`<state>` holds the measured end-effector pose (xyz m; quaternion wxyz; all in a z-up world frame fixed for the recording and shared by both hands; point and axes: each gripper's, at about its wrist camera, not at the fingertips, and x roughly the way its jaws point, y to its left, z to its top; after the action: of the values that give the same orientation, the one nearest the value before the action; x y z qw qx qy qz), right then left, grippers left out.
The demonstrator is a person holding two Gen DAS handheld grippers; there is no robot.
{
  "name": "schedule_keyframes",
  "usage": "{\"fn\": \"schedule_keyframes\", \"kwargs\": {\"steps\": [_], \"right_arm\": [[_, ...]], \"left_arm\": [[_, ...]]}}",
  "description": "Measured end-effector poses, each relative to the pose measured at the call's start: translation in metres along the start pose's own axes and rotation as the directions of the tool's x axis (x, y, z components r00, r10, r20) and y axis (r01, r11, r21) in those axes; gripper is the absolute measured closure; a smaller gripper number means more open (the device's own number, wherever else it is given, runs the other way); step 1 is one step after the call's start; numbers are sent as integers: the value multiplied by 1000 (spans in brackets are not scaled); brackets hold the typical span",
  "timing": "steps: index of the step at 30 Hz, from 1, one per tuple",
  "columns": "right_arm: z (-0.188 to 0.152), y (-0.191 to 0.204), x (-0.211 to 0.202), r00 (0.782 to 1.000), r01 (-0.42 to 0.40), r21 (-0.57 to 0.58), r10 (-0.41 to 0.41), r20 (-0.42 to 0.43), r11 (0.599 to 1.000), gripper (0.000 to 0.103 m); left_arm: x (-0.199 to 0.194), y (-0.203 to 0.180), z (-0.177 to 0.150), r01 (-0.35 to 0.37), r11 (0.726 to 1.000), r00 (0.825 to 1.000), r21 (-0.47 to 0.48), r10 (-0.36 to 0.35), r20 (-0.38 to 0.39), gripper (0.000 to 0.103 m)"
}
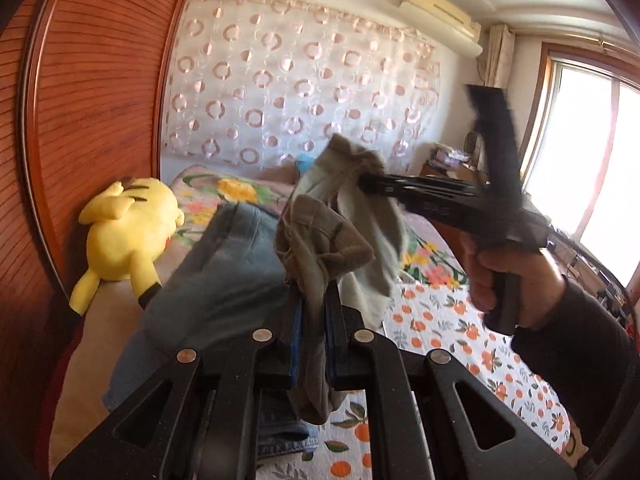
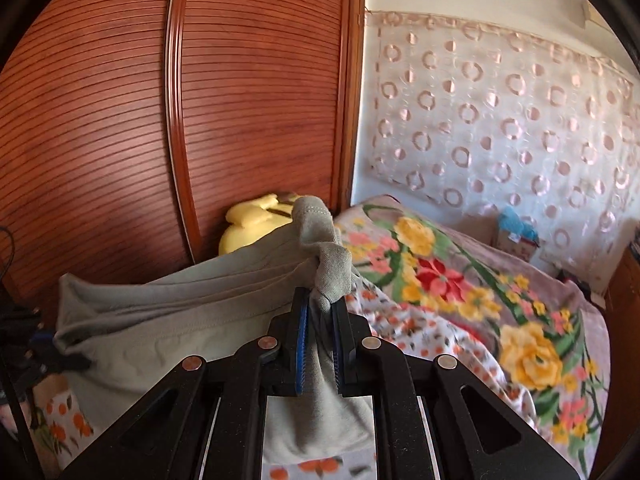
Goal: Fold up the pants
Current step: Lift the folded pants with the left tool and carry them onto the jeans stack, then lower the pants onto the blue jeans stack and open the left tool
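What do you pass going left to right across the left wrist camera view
Wooden wardrobe door → yellow plush toy → blue jeans → grey pants → right gripper → hand → window.

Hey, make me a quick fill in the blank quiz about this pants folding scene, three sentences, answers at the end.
1. Both the left gripper and the right gripper are shut on the ____ pants.
2. The plush toy by the wardrobe is ____ in color.
3. The sheet under the pants has a pattern of ____.

Answers: grey; yellow; oranges
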<state>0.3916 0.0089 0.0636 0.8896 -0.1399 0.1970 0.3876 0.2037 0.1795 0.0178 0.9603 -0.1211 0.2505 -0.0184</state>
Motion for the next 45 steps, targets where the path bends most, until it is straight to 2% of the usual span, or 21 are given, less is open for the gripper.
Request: {"fn": "schedule_keyframes", "kwargs": {"steps": [6,10,12,15,17,18,20,25,28,30,32,34,38,41,45], "right_arm": [[6,4,30,998,-55,-27,55,4,998,92],[7,12,60,995,-94,-23,93,-29,995,92],[4,7,68,990,-140,32,141,-29,990,81],[1,-6,71,991,-125,84,128,-29,989,67],[-2,-19,63,994,-108,115,108,1,988,65],[-3,-22,59,995,-101,119,100,11,988,65],[-8,-29,50,994,-111,113,109,22,987,65],[-29,-23,41,987,-156,86,157,-12,984,65],[-41,-25,45,983,-168,79,173,-56,983,65],[-39,-29,51,983,-165,85,171,-71,983,65],[-36,-36,56,980,-172,114,181,-77,978,65],[-32,-40,60,981,-163,116,173,-85,980,65],[-28,-34,79,983,-134,111,147,-114,985,65],[-32,-34,90,981,-134,125,149,-124,983,65],[-36,-27,86,985,-125,129,139,-105,984,65]], "left_arm": [[-8,16,-4,-8,998,1000,-62,8,6,93],[-7,33,-14,-83,993,996,-86,81,-23,92],[-3,43,-21,-143,986,989,-91,138,-56,89],[-2,57,-28,-168,979,983,-116,158,-90,88],[-7,61,-31,-182,975,981,-124,172,-86,82],[-10,62,-31,-187,975,981,-123,178,-79,79],[-17,61,-31,-187,975,982,-122,180,-60,78],[-26,42,-18,-118,989,993,-94,118,-1,76],[-16,30,-9,-87,995,996,-49,88,2,76],[-4,27,-2,-75,997,997,-19,74,-24,76],[8,30,1,-116,993,992,14,117,-53,76],[25,38,-2,-138,990,983,37,141,-115,76],[40,56,-14,-185,982,967,31,188,-173,76],[40,63,-20,-181,984,968,5,179,-177,76],[34,52,-22,-188,981,968,37,192,-160,76]]}}
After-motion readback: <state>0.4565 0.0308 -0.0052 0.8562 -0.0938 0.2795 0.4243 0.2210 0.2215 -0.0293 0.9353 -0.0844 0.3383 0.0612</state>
